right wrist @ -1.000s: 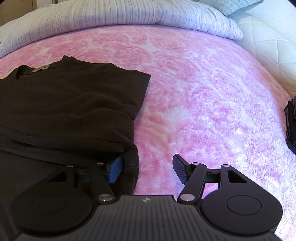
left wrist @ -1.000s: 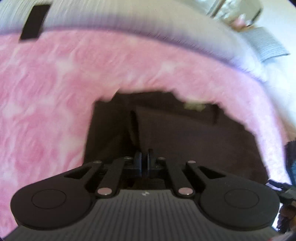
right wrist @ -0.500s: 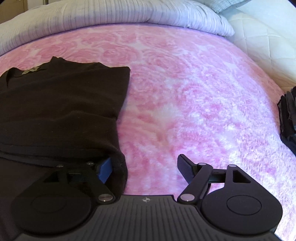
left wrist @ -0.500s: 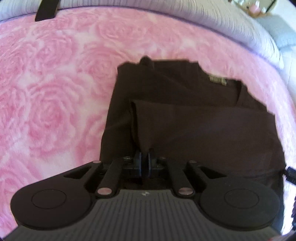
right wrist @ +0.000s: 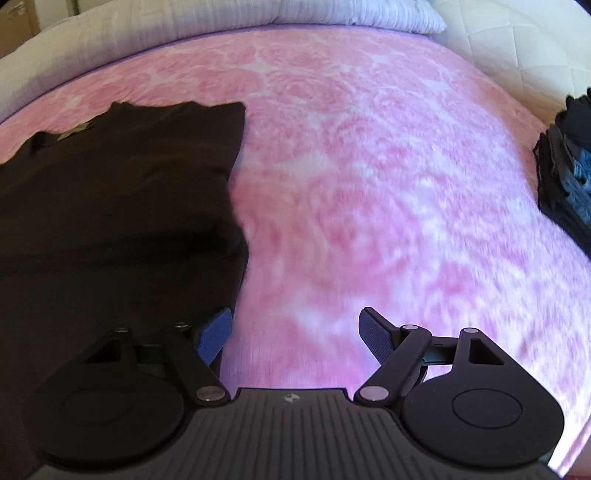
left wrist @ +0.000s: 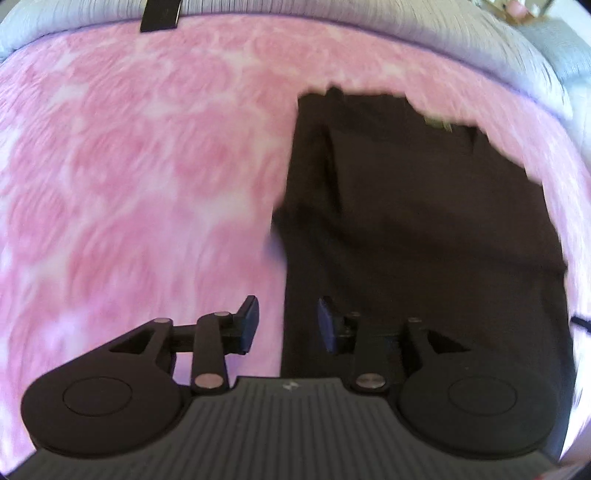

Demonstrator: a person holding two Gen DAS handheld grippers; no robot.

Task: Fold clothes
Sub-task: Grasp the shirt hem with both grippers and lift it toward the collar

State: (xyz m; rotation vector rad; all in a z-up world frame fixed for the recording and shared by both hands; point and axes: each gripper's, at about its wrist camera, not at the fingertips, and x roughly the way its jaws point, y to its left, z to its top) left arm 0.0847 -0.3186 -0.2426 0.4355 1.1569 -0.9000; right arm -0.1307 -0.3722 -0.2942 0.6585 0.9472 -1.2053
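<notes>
Lying flat on the pink rose-patterned blanket [right wrist: 369,177], the dark brown shirt [left wrist: 424,229] is partly folded and neither of your grippers grips it.

Your left gripper [left wrist: 286,321] has its fingers parted with nothing between them; the left finger sits over the blanket and the right one over the shirt's left edge, which runs up between them. Your right gripper [right wrist: 295,334] is spread wide and empty too, its left finger at the shirt's right edge and its right finger over bare blanket. The shirt's neck label [right wrist: 75,131] shows near the far end, toward the grey-white striped bedding [right wrist: 332,14]. A stack of dark clothes [right wrist: 565,177] rests at the blanket's right side, well apart from the shirt. The left wrist view is blurred.
</notes>
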